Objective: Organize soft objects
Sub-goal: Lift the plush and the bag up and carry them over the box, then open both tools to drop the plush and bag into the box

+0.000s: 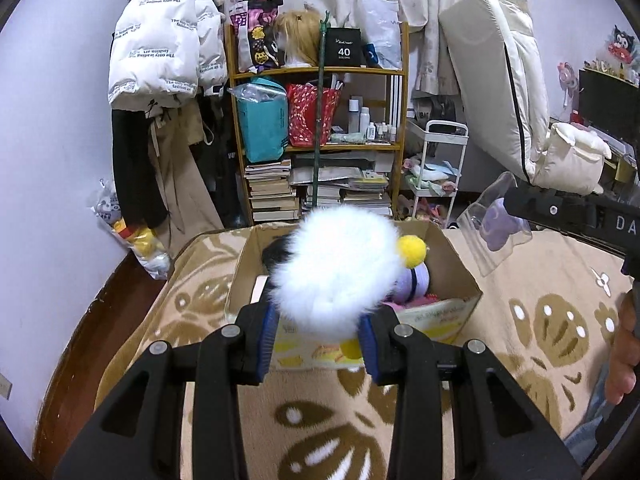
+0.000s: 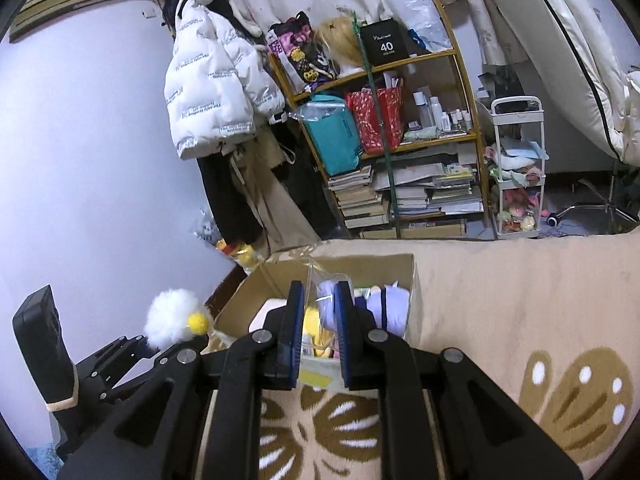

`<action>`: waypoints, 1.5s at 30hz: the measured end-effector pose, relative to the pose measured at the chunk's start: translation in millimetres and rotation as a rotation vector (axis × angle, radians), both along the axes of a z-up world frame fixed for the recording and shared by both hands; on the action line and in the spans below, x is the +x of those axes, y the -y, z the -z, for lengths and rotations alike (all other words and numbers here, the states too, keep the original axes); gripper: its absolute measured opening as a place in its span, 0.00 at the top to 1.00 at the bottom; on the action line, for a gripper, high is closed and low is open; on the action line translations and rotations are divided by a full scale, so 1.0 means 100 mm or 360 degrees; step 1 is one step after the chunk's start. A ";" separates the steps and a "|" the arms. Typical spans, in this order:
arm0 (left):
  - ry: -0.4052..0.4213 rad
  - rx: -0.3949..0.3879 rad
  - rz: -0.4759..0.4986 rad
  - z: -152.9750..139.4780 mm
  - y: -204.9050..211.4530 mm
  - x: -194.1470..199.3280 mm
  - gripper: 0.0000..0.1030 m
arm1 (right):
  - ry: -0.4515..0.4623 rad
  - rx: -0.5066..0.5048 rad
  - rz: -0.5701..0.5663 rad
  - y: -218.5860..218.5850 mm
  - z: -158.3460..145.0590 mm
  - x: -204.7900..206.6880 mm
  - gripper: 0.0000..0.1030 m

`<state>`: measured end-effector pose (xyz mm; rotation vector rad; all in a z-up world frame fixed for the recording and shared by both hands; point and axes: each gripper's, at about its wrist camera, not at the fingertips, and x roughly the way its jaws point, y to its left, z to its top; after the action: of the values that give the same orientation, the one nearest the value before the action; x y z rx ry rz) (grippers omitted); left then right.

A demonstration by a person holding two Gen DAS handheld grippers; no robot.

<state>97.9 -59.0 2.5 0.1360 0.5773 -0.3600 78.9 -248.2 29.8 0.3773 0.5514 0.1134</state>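
Observation:
My left gripper [image 1: 318, 326] is shut on a white fluffy plush [image 1: 340, 268] with a yellow pompom [image 1: 412, 250], held over the near side of an open cardboard box [image 1: 460, 264] on the bed. The plush also shows in the right wrist view [image 2: 172, 318]. My right gripper [image 2: 318, 316] is shut on a clear plastic bag holding a purple plush [image 2: 326, 300], above the box [image 2: 414, 280]. In the left wrist view that bag [image 1: 496, 226] hangs to the right of the box. A lilac plush [image 1: 414, 282] and other soft toys lie in the box.
The box sits on a beige blanket with brown flower prints [image 1: 540, 320]. Behind stand a wooden shelf [image 1: 320, 144] with books and bags, a hanging white jacket [image 1: 160, 40], a white cart [image 1: 440, 168] and a bag of plush on the floor [image 1: 136, 240].

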 end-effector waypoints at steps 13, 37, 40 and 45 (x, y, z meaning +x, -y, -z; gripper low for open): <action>0.0000 0.0072 -0.0025 0.16 0.09 0.37 0.65 | 0.0001 -0.0065 -0.0012 0.01 0.12 0.35 0.84; -0.0070 0.0180 -0.0192 0.37 0.03 0.47 0.36 | -0.0178 -0.0041 -0.0037 0.03 0.45 0.54 0.64; -0.0060 0.0184 -0.0235 0.33 -0.03 0.39 0.30 | -0.0155 -0.0053 -0.0037 0.02 0.38 0.46 0.53; -0.0085 0.0143 -0.0238 0.20 -0.12 0.21 0.23 | -0.0179 -0.0128 -0.0001 -0.02 0.30 0.31 0.37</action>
<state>119.3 -46.8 -17.4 0.1686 0.6527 -0.1929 110.0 -246.1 0.1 0.3065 0.6655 0.0708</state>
